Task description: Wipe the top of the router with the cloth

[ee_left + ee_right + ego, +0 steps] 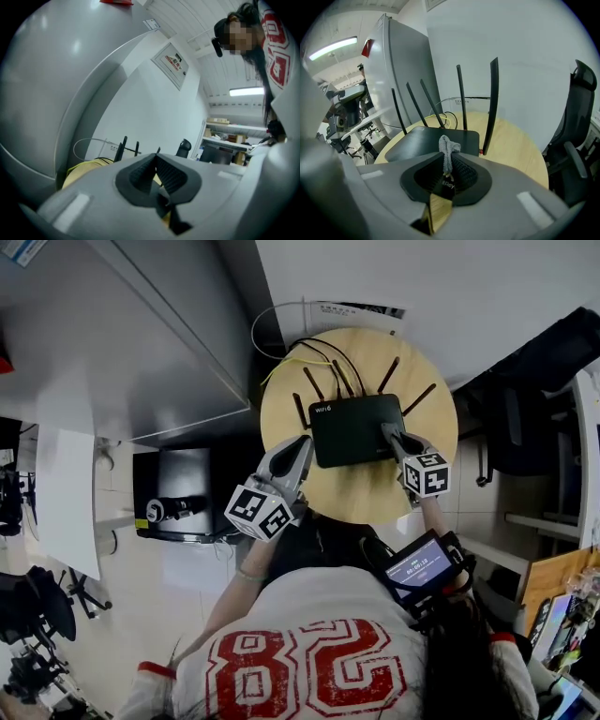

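Right gripper point(392, 439) over the near right corner of the black router point(356, 429), fingers clamped on a bunched grey cloth point(448, 148). Router lying on the round wooden worktop point(361, 498). Left gripper point(300, 450) just beside the router's left end, fingers closed on nothing. Best to press the cloth flat and sweep leftward in overlapping passes, bracing the case against sliding. Crowding the far edge: upright antennas point(492, 101) and cables point(319, 351); stop short of them.
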{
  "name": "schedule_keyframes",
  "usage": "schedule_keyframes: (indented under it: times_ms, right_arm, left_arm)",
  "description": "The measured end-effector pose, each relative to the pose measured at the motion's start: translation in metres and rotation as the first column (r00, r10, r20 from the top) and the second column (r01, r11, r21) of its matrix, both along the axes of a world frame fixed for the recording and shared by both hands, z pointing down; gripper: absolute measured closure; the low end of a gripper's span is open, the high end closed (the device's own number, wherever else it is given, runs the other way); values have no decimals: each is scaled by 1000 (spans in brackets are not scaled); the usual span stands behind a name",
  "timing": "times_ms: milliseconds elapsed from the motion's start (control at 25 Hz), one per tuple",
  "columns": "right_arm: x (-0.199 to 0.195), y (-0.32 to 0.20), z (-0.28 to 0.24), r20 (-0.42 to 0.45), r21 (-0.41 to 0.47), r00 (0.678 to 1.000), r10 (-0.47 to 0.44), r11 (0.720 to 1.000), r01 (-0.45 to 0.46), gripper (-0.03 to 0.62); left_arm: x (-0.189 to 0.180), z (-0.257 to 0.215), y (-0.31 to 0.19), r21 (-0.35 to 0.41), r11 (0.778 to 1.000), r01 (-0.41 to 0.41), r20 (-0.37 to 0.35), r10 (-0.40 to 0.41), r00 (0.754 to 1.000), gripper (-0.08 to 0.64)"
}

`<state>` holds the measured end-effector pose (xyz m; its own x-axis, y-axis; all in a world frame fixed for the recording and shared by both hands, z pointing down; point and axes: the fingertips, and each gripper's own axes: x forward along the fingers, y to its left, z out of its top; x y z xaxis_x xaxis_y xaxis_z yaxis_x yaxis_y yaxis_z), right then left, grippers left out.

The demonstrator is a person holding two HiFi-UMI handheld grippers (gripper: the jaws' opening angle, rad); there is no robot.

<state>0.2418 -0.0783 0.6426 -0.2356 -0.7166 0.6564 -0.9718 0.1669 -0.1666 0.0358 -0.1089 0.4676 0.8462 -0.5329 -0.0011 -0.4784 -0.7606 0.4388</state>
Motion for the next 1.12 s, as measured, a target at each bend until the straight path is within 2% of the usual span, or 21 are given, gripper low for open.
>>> schedule_keyframes:
  times_ms: [600, 800, 1120]
  right_arm:
    - [22, -65, 8, -51, 24, 998, 36, 999, -35, 551]
    - [29, -61, 9, -47, 21, 998, 48, 999, -47, 551]
    - [36, -23, 10, -26, 19, 996, 82, 996, -82, 551]
  left_arm:
    - [-37, 6, -17, -16, 990, 141, 42, -141, 989, 562]
    - [-35, 5, -16, -31, 990, 140, 50, -138, 989, 563]
    - [-13, 7, -7, -13, 998, 54, 52, -53, 997, 561]
